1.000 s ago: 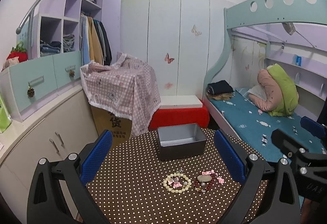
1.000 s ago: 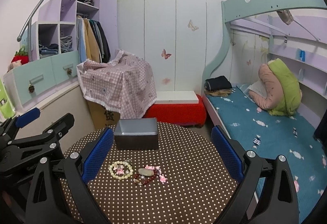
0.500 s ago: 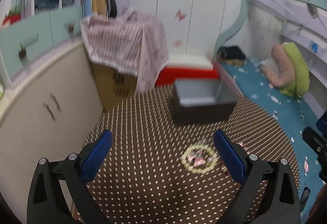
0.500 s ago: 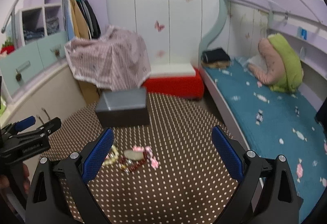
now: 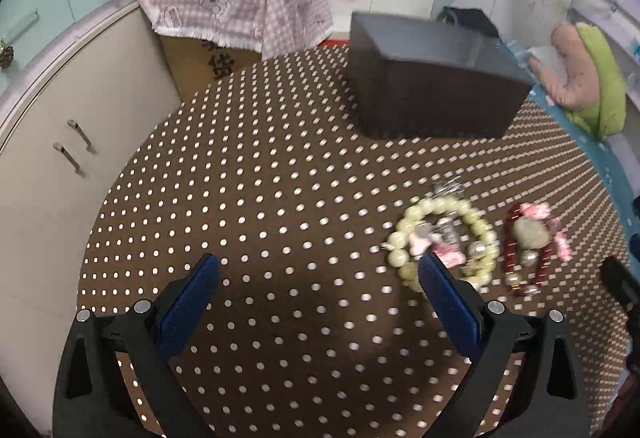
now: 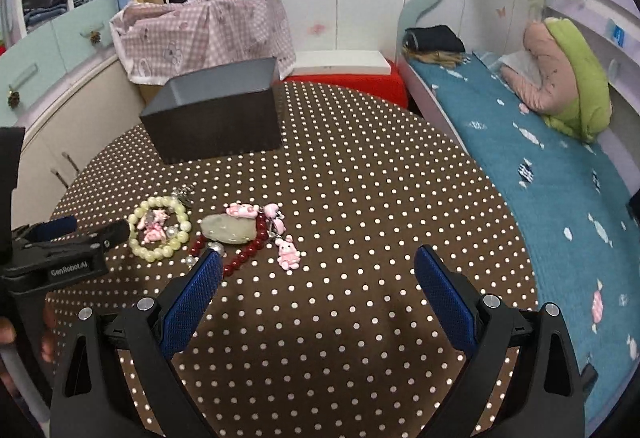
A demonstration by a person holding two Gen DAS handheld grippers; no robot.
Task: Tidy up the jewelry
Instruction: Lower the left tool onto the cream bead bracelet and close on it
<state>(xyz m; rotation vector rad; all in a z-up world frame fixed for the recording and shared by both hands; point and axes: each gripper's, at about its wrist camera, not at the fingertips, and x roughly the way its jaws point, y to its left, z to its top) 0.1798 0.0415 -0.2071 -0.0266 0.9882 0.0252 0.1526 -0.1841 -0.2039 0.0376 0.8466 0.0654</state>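
A round tabletop (image 6: 360, 198) with a brown, white-dotted cover holds all the jewelry. In the right wrist view, the pale green bead bracelet (image 6: 160, 228) lies at the middle left of the frame, with small pink charms inside its ring. Just beside it, to the right, lies the dark red bead bracelet (image 6: 244, 252) with a smooth greenish stone (image 6: 228, 230) and little pink piggy charms (image 6: 289, 254). Behind them, toward the upper left, stands a dark box (image 6: 216, 118), open at the top. Nothing can be seen inside it from here.

The left gripper (image 5: 316, 274) hangs low over the tabletop, jaws spread wide and holding nothing. Its right finger sits over the near edge of the green bracelet in the left wrist view. The right gripper (image 6: 316, 266) also has its jaws spread wide and empty, with the red bracelet near its left finger.

These things look light and floppy. The beads are round, hard and smooth, so they may slip or roll away. I think the best place to pinch is across one side of the bead ring, not on the dangling charms, which look small and easy to break.
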